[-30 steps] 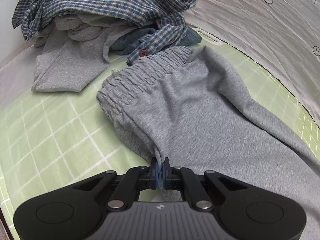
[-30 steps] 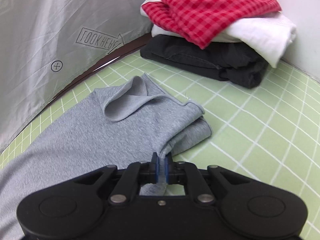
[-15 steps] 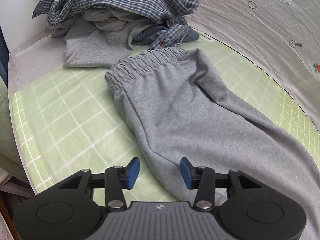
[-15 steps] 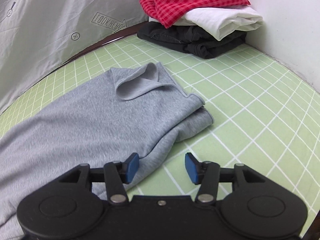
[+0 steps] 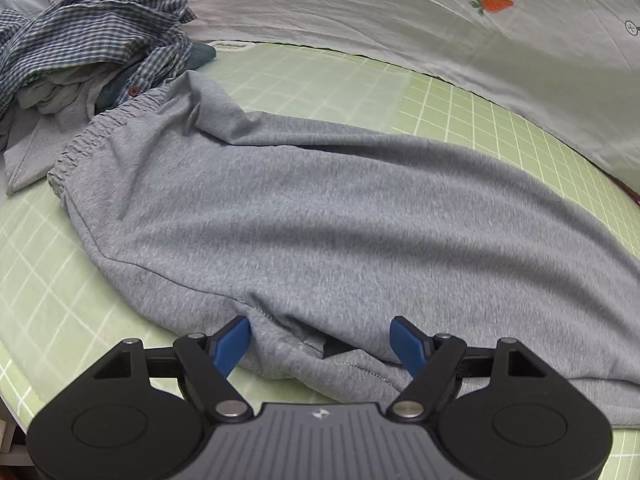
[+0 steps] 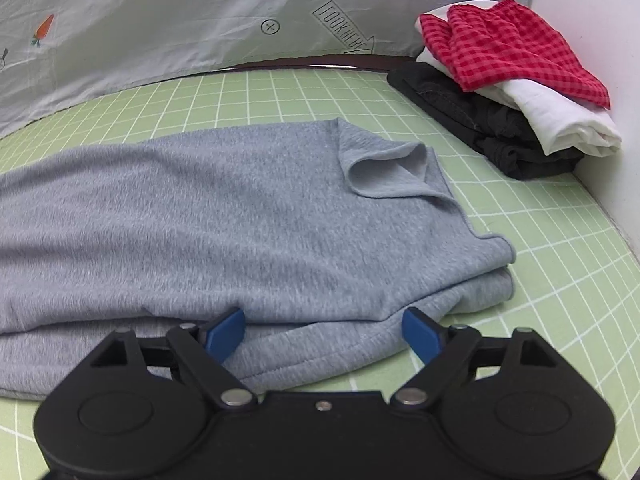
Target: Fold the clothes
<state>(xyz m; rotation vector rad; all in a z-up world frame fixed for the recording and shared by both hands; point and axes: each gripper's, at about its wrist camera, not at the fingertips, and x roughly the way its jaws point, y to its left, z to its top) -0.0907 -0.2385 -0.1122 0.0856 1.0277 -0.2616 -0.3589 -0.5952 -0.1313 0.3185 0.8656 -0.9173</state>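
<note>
Grey sweatpants (image 5: 320, 208) lie folded lengthwise on the green grid mat (image 5: 48, 300), elastic waistband at the far left in the left wrist view. My left gripper (image 5: 322, 344) is open, its blue pads on either side of the pants' near edge. In the right wrist view the leg ends (image 6: 280, 216) lie stacked, one cuff corner turned over. My right gripper (image 6: 324, 334) is open, straddling the near edge of the lower leg.
A heap of unfolded clothes topped by a blue checked shirt (image 5: 92, 36) lies at the far left. A folded stack with a red checked item (image 6: 508, 60), white and black garments sits at the far right by a wall. A white cloth backdrop (image 5: 400, 8) hangs behind the mat.
Both grippers were shut on the sweatpants' edge a second ago. They let go, opened wide and shifted along the near edge; the pants now lie flat.
</note>
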